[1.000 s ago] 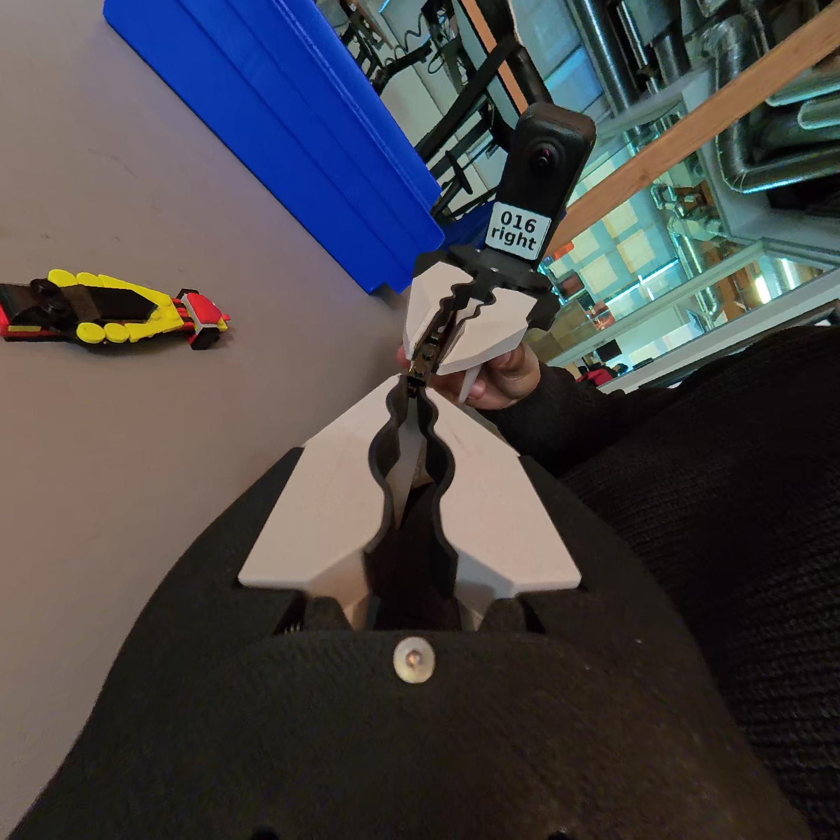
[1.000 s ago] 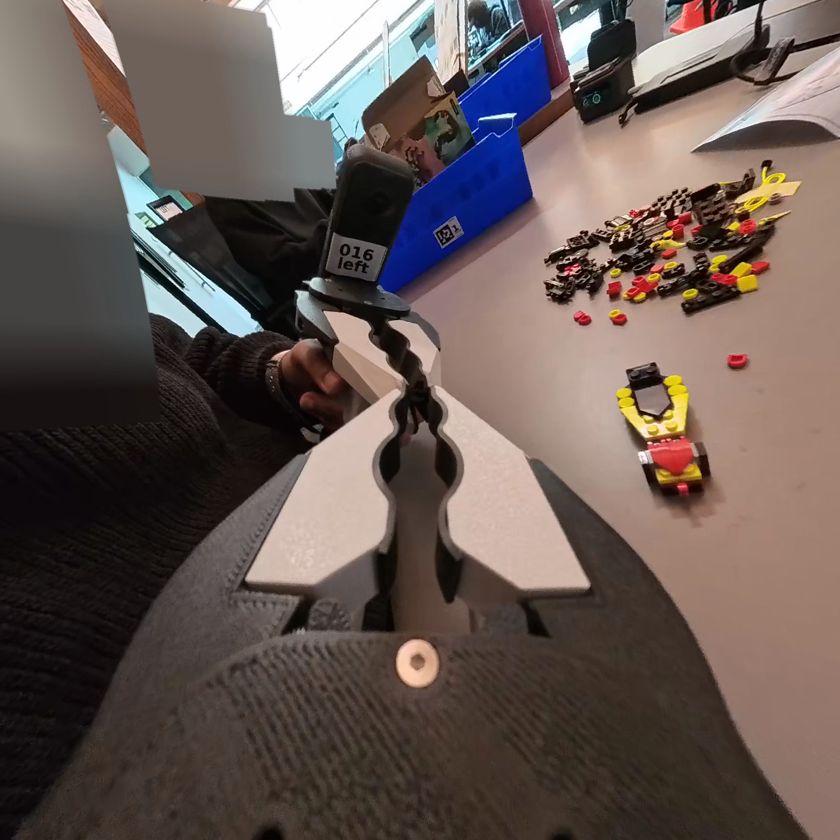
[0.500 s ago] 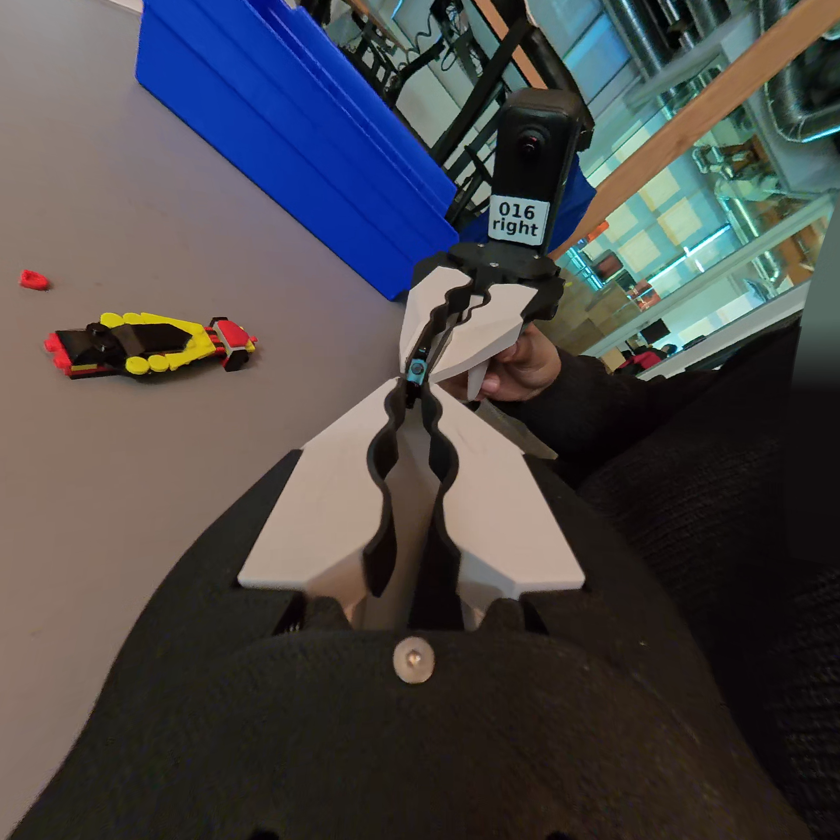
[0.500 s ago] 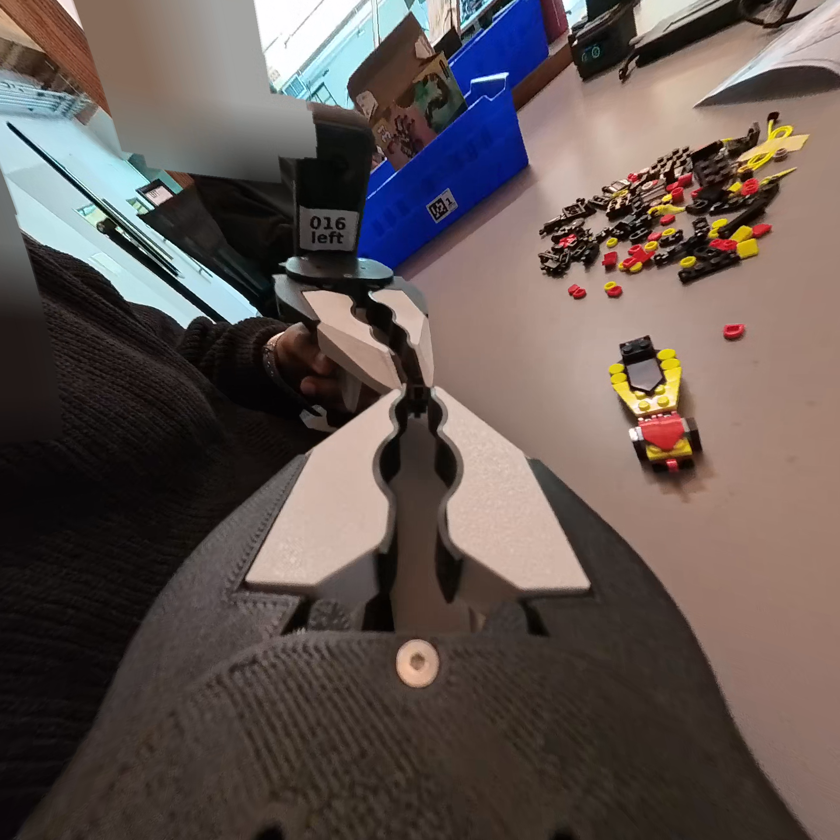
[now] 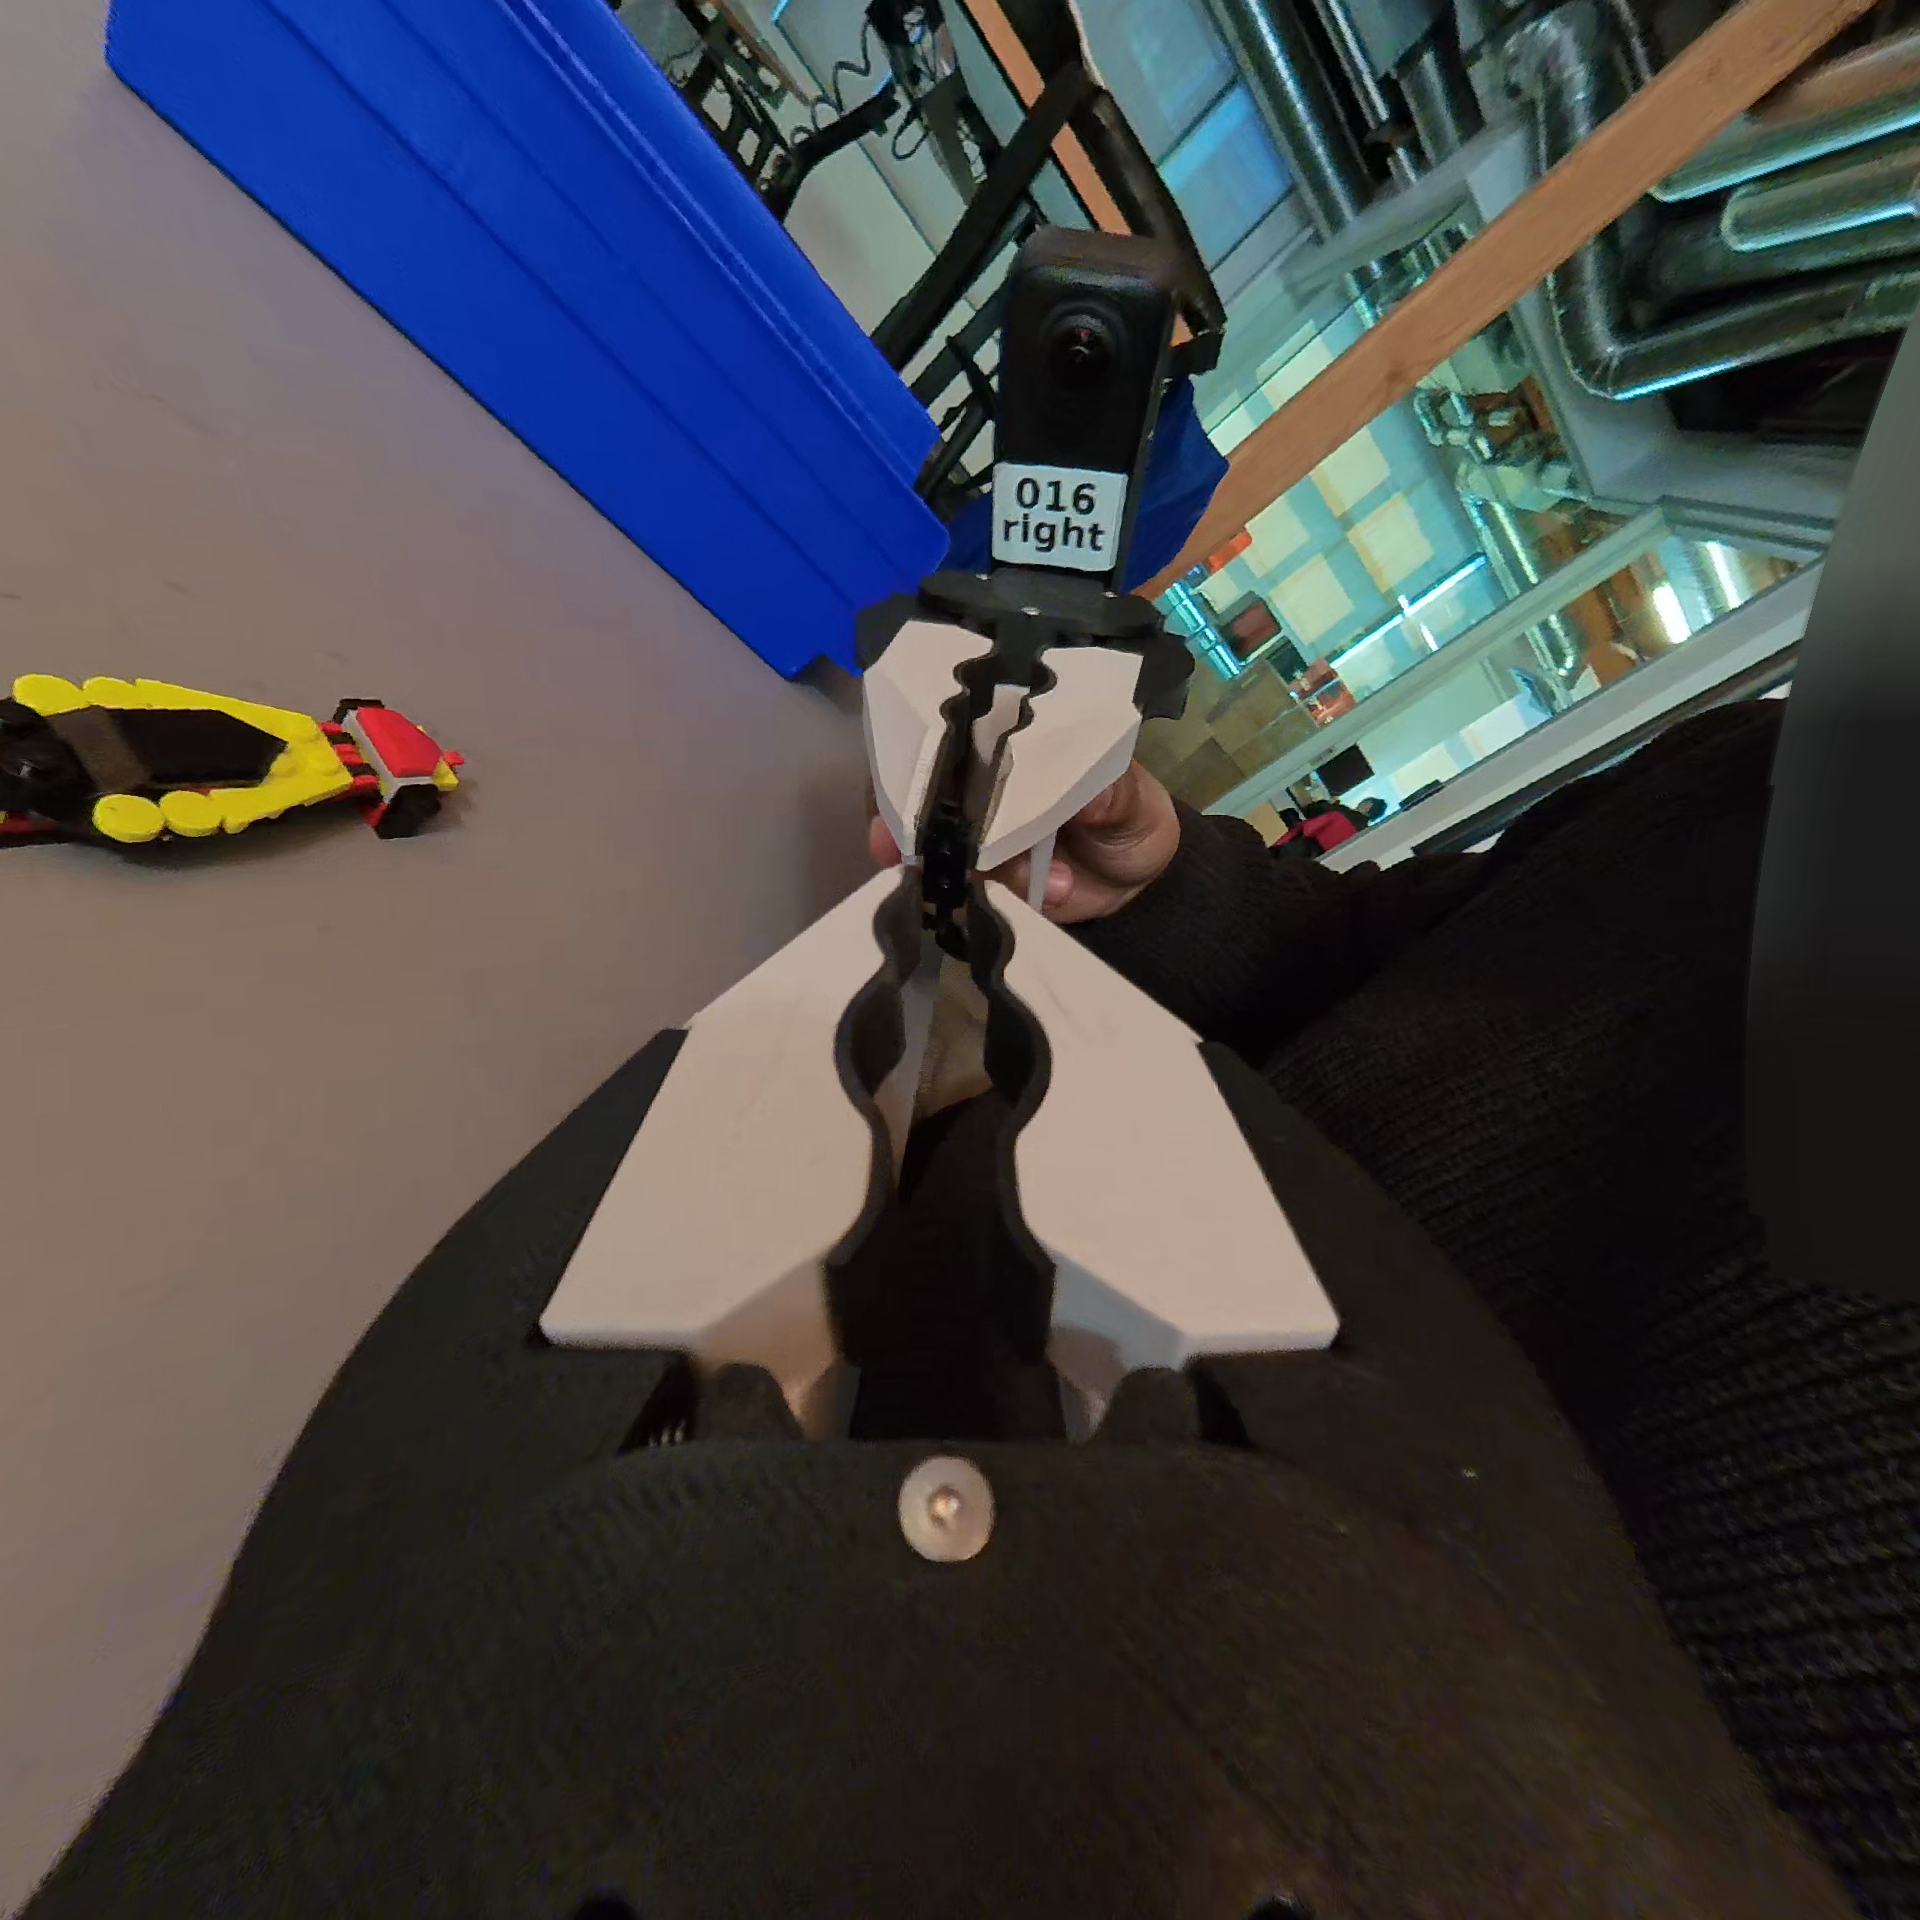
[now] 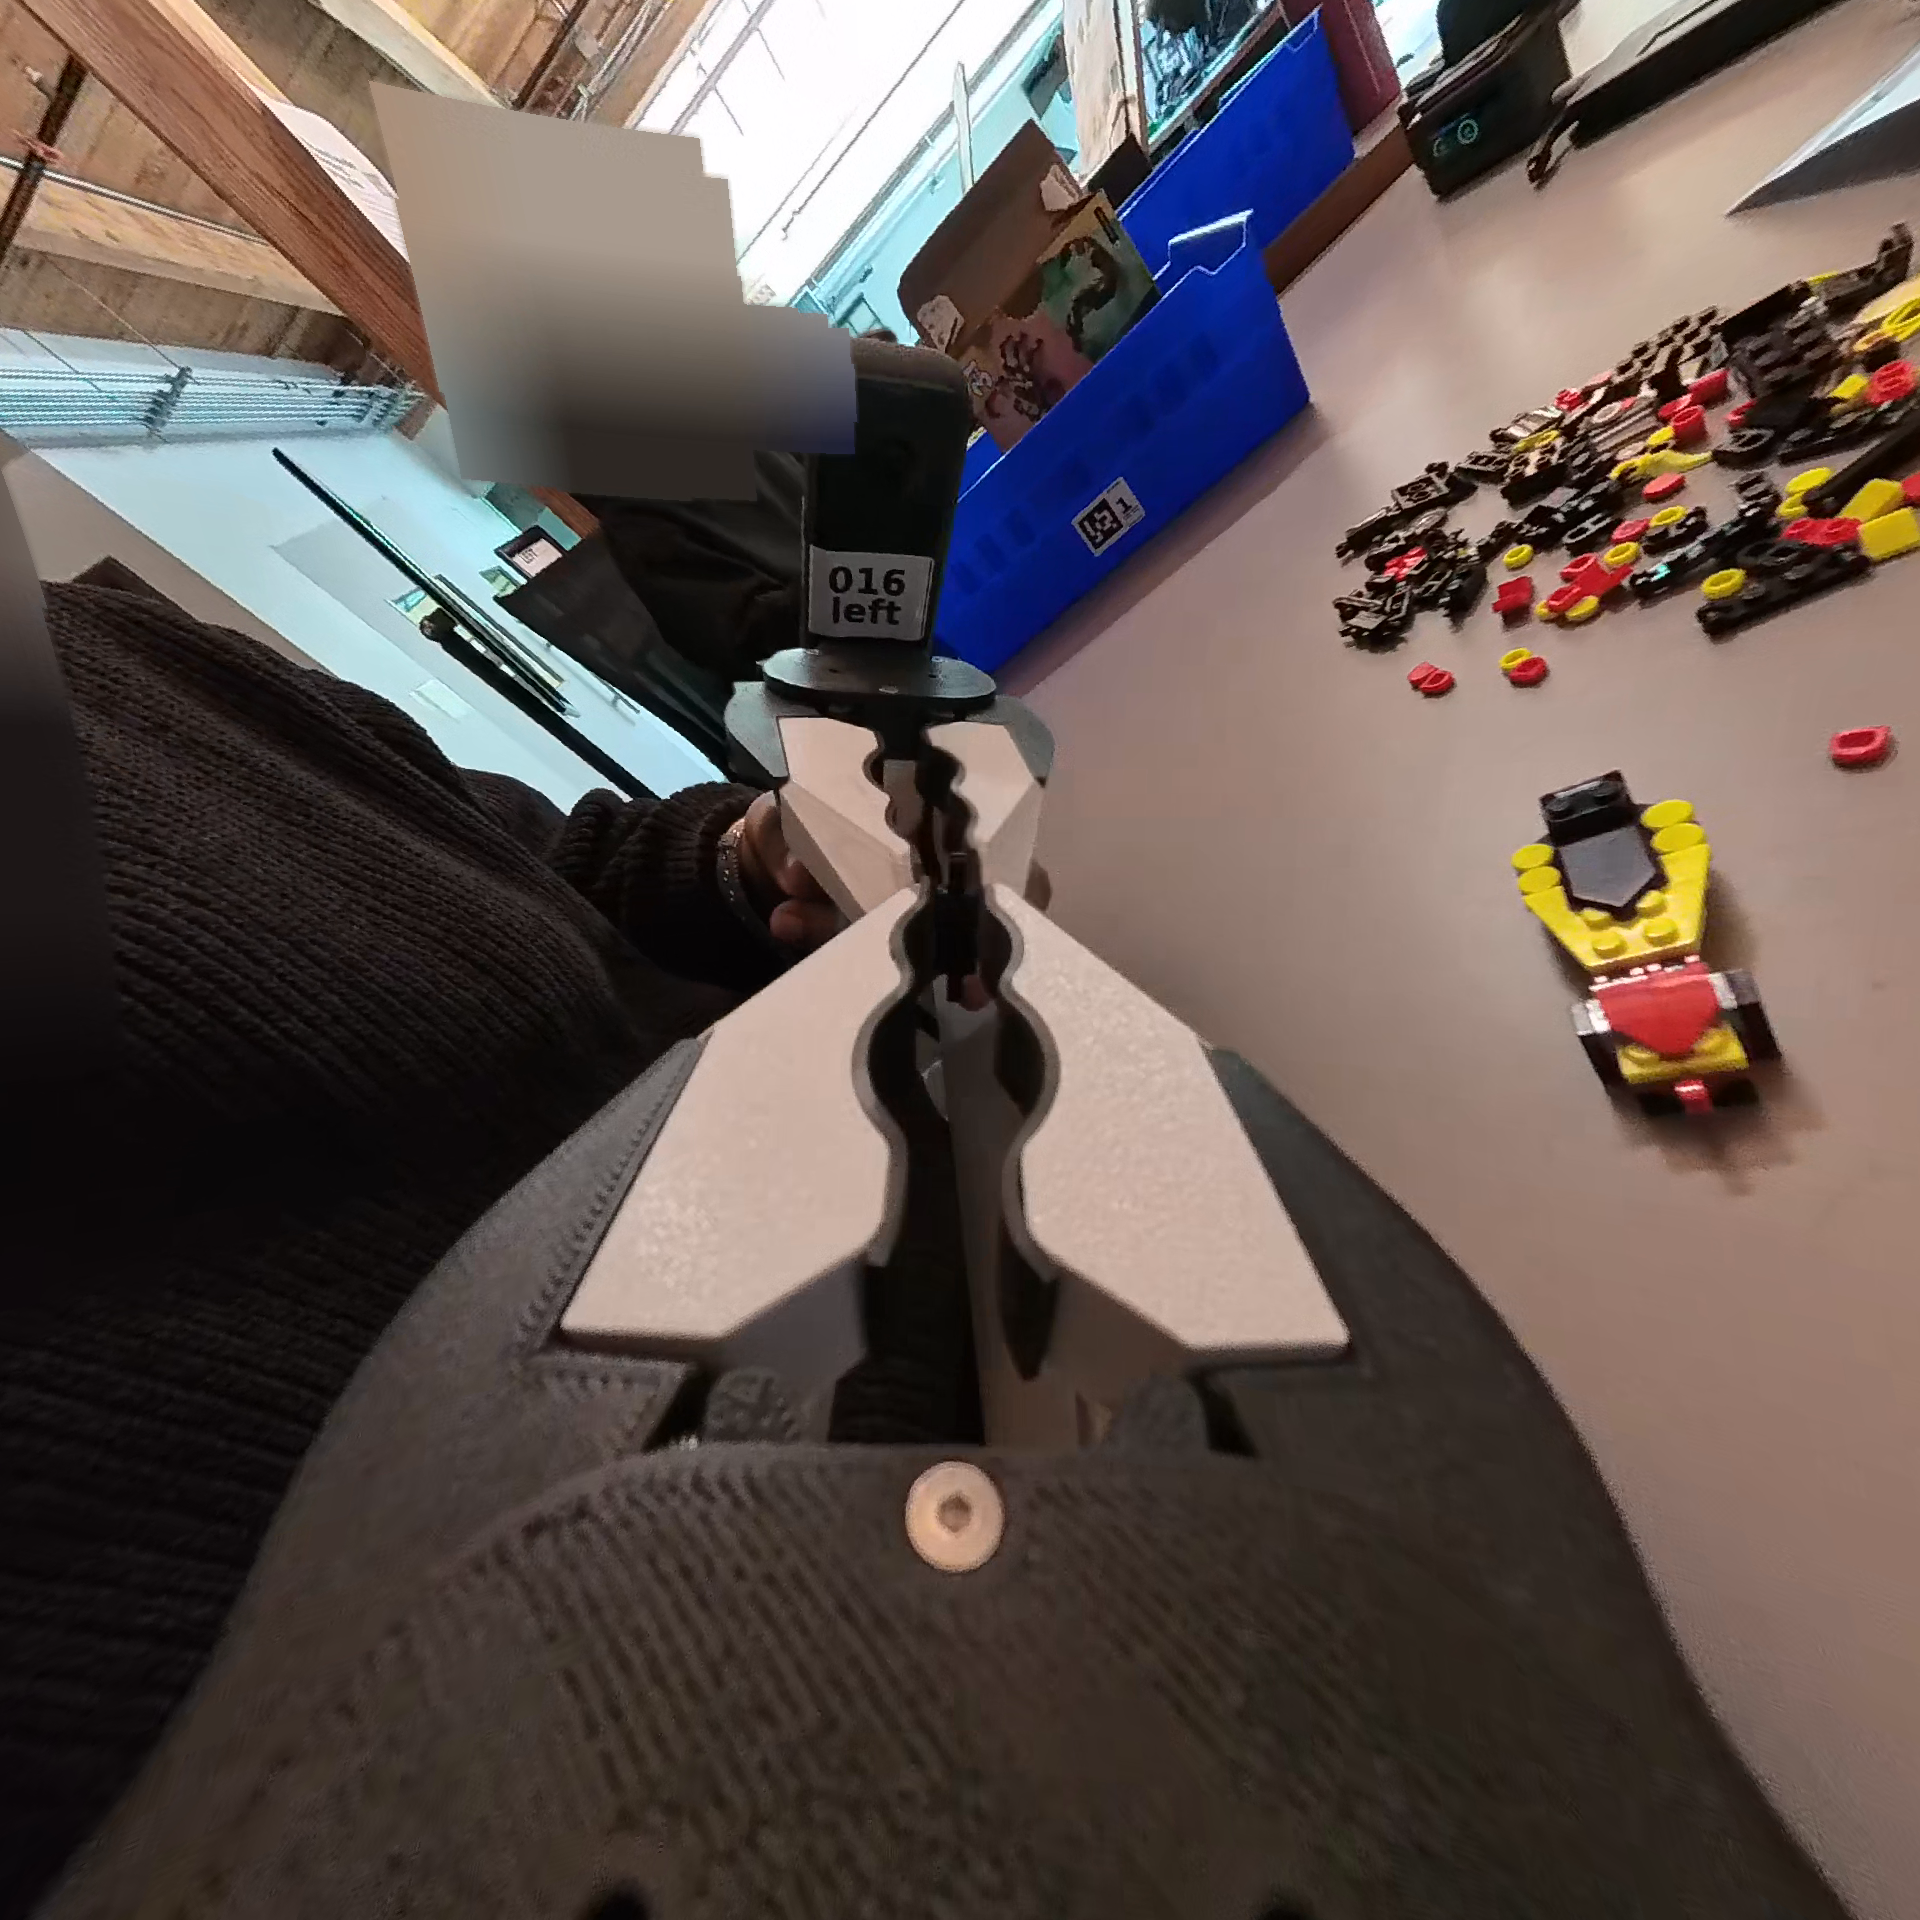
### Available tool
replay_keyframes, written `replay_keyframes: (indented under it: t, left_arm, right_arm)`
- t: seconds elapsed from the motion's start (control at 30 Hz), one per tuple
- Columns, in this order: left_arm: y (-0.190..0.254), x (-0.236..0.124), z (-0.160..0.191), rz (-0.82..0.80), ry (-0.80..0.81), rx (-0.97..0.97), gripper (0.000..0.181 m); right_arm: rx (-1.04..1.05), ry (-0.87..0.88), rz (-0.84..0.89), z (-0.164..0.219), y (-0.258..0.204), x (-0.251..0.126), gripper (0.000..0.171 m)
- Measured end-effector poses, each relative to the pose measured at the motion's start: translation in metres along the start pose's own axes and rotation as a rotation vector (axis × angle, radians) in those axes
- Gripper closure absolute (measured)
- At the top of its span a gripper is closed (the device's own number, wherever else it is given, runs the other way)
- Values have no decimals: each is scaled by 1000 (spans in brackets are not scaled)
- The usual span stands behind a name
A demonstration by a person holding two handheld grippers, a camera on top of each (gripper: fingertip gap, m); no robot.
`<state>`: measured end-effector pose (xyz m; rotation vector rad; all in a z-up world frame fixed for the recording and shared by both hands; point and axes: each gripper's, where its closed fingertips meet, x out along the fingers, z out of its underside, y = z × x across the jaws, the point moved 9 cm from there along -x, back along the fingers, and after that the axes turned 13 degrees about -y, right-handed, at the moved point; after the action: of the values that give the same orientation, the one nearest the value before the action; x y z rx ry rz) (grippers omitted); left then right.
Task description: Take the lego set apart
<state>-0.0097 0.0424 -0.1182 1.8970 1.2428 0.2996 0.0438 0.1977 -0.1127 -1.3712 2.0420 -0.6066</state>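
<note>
My left gripper (image 5: 940,896) and my right gripper (image 6: 956,920) meet tip to tip in the air at the table's near edge. Both are shut on one small black lego piece (image 5: 945,862), which also shows in the right wrist view (image 6: 954,914). The right gripper shows ahead in the left wrist view (image 5: 940,831), and the left gripper shows ahead in the right wrist view (image 6: 951,862). A partly built yellow, red and black lego car (image 5: 208,758) lies on the grey table, apart from both grippers. It also shows in the right wrist view (image 6: 1652,956).
A heap of several loose black, red and yellow lego pieces (image 6: 1662,520) lies farther out, with a single red piece (image 6: 1860,745) near the car. A blue bin (image 5: 520,281) stands at the table's back, also in the right wrist view (image 6: 1143,436). The person's dark sleeves are close behind the grippers. My left and right fingertips are right by each other.
Both grippers have stayed tip to tip on the small piece while the pair tilted and shifted a little. The car on the table has not moved.
</note>
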Motion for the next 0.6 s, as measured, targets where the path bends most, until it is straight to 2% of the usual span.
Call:
replay_keyframes:
  t: [0.07,0.1,0.13,0.17,0.23,0.3,0.37,0.43,0.47,0.53,0.57,0.6]
  left_arm:
    - [0,0,0,15,5,-9,176]
    - [0,-2,-1,15,17,-17,176]
    - [-2,-3,-2,15,32,-32,176]
    - [-3,-5,-2,29,47,-50,176]
    - [-6,-9,-4,69,77,-102,176]
    - [-9,-11,-5,88,101,-133,176]
    - [-10,-12,-5,81,112,-136,176]
    - [-10,-13,-6,67,112,-128,176]
    - [-10,-13,-6,57,113,-123,176]
    - [-11,-13,-6,43,105,-112,176]
    - [-11,-13,-6,36,103,-107,176]
    - [-10,-12,-5,32,99,-102,176]
  right_arm:
    - [3,10,-11,0,0,0,164]
    - [2,35,6,-2,0,-2,156]
    - [6,91,36,-6,1,-7,132]
    - [7,167,51,-10,1,-14,115]
    - [8,281,50,-16,1,-30,114]
    - [-5,296,98,-18,3,-36,110]
    - [-81,251,255,-19,3,-34,95]
    - [-257,128,597,-18,4,-30,76]
    - [-370,52,791,-17,5,-28,78]
    - [-562,-41,1079,-13,4,-23,104]
    - [-630,-76,1116,-12,2,-18,124]
    - [-655,-96,1110,-10,0,-13,133]
